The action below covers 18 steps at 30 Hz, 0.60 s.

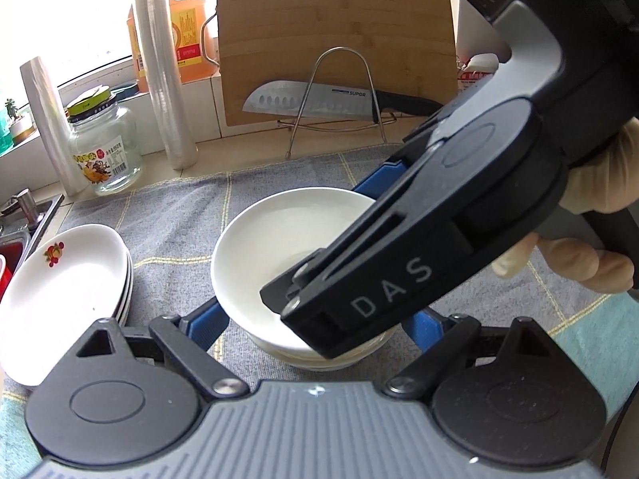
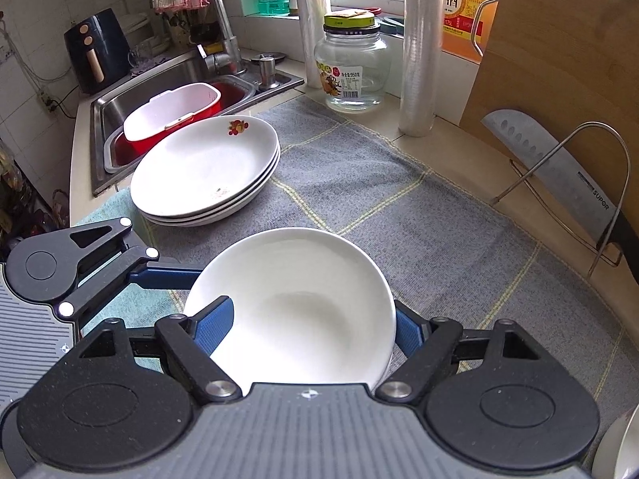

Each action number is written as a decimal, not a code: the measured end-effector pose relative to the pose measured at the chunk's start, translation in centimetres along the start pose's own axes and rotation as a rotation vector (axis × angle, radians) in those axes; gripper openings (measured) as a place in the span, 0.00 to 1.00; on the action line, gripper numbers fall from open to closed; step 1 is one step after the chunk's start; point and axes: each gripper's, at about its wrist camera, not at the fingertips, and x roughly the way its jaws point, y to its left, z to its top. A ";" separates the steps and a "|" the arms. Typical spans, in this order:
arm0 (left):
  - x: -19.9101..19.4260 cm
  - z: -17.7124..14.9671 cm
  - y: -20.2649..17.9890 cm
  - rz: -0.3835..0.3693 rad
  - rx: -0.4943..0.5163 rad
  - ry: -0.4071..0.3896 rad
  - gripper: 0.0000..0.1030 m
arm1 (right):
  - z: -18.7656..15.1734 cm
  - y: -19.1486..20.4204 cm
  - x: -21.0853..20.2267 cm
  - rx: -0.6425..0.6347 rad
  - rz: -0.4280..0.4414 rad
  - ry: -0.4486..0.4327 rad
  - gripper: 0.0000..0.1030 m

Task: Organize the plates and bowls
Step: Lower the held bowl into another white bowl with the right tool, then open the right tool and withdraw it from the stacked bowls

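A white bowl [image 1: 271,231] [image 2: 303,279] is at the middle of the grey checked cloth [image 2: 419,219], and a second white rim shows just under it. My right gripper [image 2: 311,329] [image 1: 333,237] is shut on this bowl, with one blue finger [image 2: 215,323] inside it and the other outside its rim. My left gripper [image 1: 315,321] holds the bowl lower down, a blue finger [image 1: 207,319] pressing on each side. One left finger [image 2: 167,275] disappears behind the bowl's left edge. A stack of white plates [image 1: 60,279] [image 2: 199,167] with a fruit print lies to the left.
Left of the plates is a steel sink [image 2: 100,127] holding a red tub [image 2: 171,115]. A glass jar [image 2: 351,72], film rolls [image 1: 163,80], a bamboo board [image 1: 335,32] and a knife on a wire rack [image 1: 311,99] line the back. A gloved hand [image 1: 591,183] holds the right gripper.
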 end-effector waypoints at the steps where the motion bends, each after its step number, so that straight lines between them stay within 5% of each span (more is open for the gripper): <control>1: 0.1 -0.1 0.0 -0.001 0.000 0.003 0.89 | 0.0 0.0 0.1 0.000 -0.001 0.002 0.84; 18: 0.7 -0.3 -0.2 -0.010 0.022 0.031 0.90 | -0.5 -0.4 0.6 0.017 -0.006 0.014 0.84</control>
